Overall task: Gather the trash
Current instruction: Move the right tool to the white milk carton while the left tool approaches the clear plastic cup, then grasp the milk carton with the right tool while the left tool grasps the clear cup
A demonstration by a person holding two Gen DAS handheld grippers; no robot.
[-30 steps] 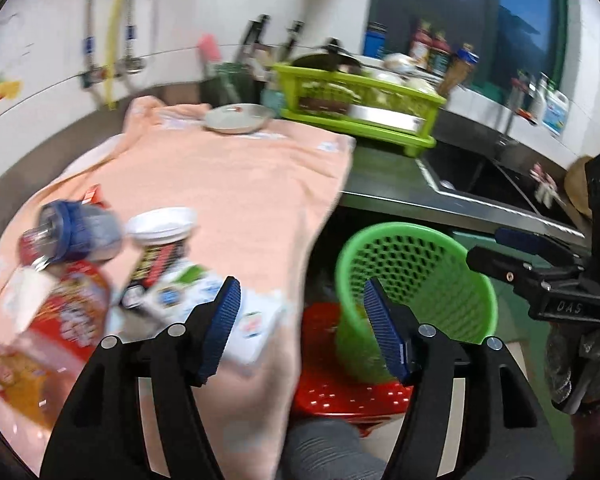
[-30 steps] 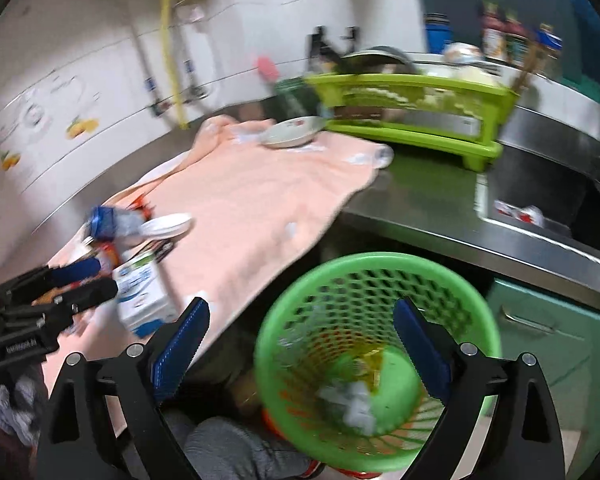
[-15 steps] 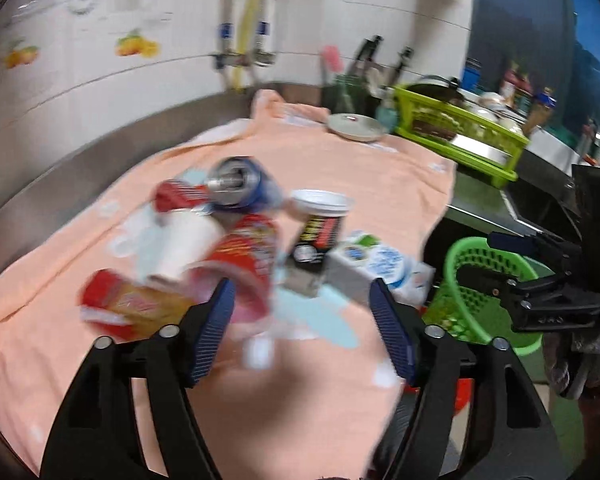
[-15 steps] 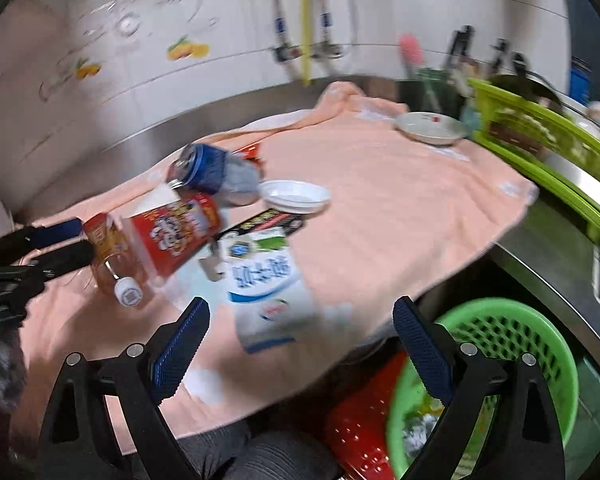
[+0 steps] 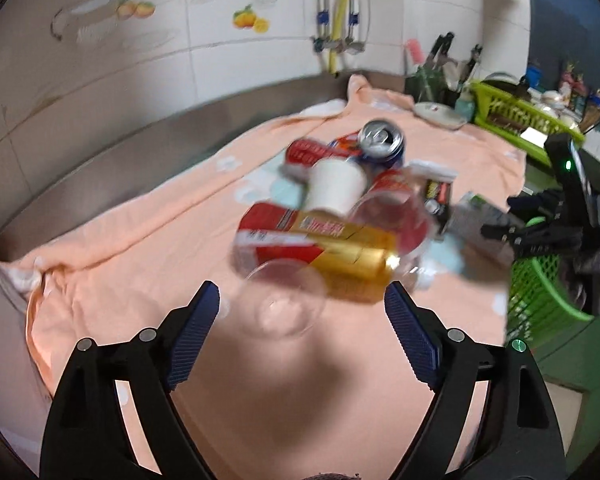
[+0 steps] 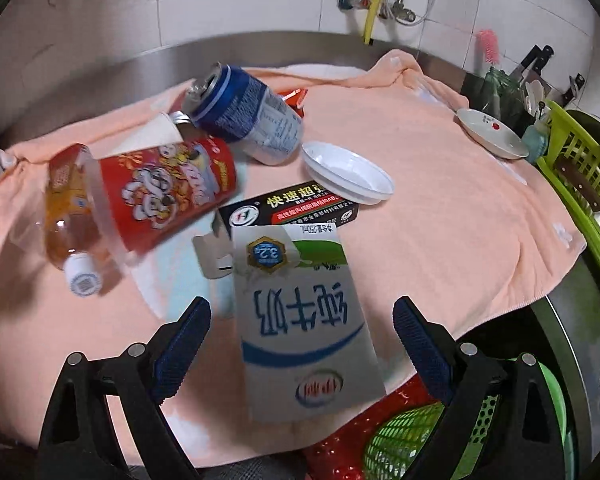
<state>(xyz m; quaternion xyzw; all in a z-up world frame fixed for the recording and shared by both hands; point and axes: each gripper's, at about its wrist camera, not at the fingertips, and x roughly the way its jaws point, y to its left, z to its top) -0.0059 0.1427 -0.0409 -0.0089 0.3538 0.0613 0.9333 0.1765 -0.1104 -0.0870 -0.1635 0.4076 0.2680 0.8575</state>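
While jaws widen on left gripper [image 5: 302,312] over clear plastic tea bottle [image 5: 320,264], right gripper [image 6: 302,334] gaping, empty, straddling white-and-blue milk carton [image 6: 300,320] near peach towel's [image 6: 440,200] front edge.

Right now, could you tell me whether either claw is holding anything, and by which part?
Nothing is held: the left claw is opening and empty, and the right claw is open above the milk carton.

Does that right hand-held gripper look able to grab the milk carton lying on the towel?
Probably yes. The right hand-held gripper stands open, the milk carton lies flat between its fingers with nothing on top, and the pads do not touch it yet.
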